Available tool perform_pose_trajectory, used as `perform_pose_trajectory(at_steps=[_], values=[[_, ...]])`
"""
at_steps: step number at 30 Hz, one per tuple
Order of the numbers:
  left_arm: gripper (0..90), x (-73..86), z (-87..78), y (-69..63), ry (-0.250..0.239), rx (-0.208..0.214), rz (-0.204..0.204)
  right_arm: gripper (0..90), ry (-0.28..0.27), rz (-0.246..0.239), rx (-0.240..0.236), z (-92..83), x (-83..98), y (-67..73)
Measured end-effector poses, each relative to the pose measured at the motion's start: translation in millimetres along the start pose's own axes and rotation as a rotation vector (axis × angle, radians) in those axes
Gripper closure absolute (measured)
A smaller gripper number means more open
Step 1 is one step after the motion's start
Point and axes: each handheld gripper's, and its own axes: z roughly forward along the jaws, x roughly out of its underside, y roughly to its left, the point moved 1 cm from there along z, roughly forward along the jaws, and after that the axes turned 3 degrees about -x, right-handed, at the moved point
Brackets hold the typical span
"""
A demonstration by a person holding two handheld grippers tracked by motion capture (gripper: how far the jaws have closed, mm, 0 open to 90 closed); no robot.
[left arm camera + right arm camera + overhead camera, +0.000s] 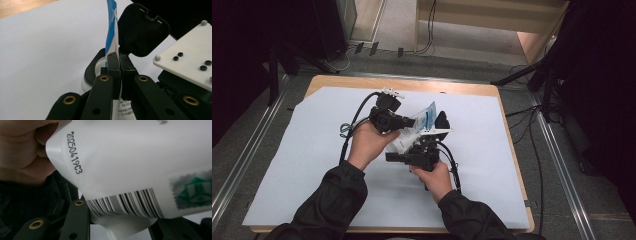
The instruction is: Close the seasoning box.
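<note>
A white and blue pouch (426, 115) with a barcode is held up over the table between both grippers. My left gripper (411, 122) points right and is shut on the pouch's thin edge (111, 30), the two jaws pressed together on it (119, 56). My right gripper (390, 157) points left just below it. In the right gripper view the pouch's white printed body (130, 165) sits squeezed between the jaws (120, 222), with the person's left hand (22, 150) close behind.
A white sheet (312, 150) covers the wooden table (412, 85). A small black case with its hinged lid up (142, 30) stands behind the pouch (442, 120), over a round white base (86, 86). Cables trail from both grippers.
</note>
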Motion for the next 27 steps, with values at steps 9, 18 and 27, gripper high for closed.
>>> perform_pose_trajectory(at_steps=[9, 18, 27], values=[[90.0, -0.3, -0.9, -0.2, -0.001, -0.004, 0.006, 66.0, 0.003, 0.003, -0.013, -0.2, 0.0, -0.4], [90.0, -0.6, -0.9, -0.8, -0.008, -0.006, 0.006, 65.9, -0.001, 0.011, -0.009, -0.6, 0.0, -1.5], [90.0, 2.8, -1.3, 1.5, -0.003, -0.004, 0.003, 60.1, 0.021, -0.044, 0.049, 0.4, 1.1, 1.3]])
